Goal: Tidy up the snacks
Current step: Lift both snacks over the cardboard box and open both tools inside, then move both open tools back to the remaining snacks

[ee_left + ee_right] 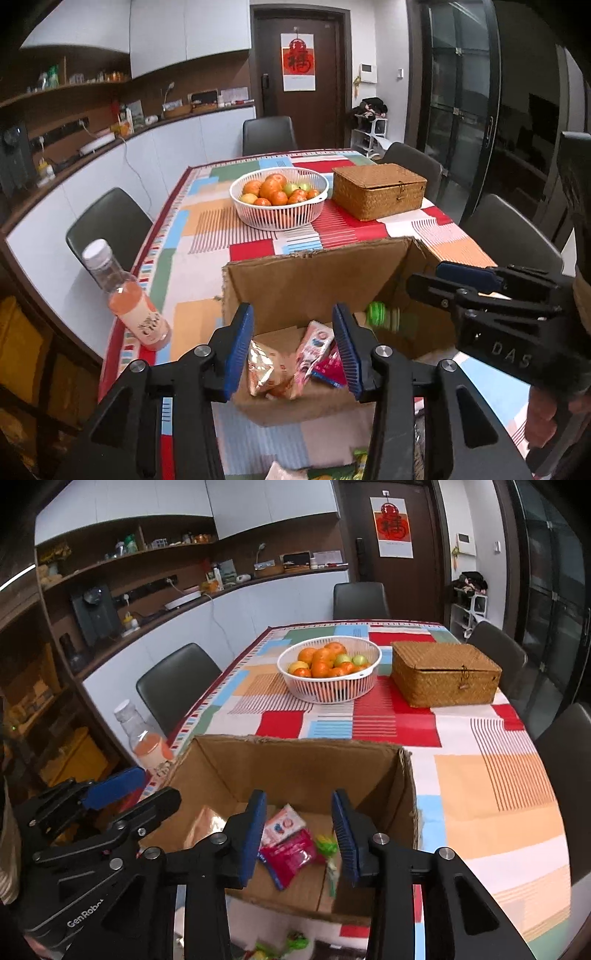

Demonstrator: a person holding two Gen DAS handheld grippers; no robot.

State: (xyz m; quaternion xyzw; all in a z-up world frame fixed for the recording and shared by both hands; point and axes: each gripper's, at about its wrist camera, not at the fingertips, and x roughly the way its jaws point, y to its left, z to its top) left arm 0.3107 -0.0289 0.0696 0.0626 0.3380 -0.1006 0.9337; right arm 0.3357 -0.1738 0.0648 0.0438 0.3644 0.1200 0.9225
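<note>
Left gripper [293,345]: jaws parted, nothing between the blue pads; it hangs over the near-left part of the cardboard box, pointing down into it. The right wrist view shows it from the side at [122,794].
Right gripper [299,830]: jaws parted, pads clear of any packet; it is poised over the near-right part of the box. The left wrist view shows it from the side at [439,284].
Cardboard box [314,280]: open-topped, brown, standing at the near end of the worktop; top edge ragged at the far wall.
Snacks in the box: a gold foil packet [260,365] at the left, a pale pink packet [312,347] in the middle, a magenta packet [291,853] beside it, all lying loose on the box floor.
Green item [382,315]: blurred, at the right inside the box under the right gripper; what it is I cannot tell.
Snacks outside the box: green-and-pink wrappers [291,943] on the worktop at the bottom edge, partly hidden by the gripper frame.
Drink bottle [125,295]: white cap, pink liquid, upright near the left edge of the worktop, left of the box and apart from it.
Worktop [207,236]: dining table under a patchwork cloth of red, orange, blue and green.
Fruit basket [279,218]: white slatted bowl holding oranges and a few green fruits, mid-table, beyond the box.
Wicker box [380,192]: lidded, shut, just right of the fruit basket.
</note>
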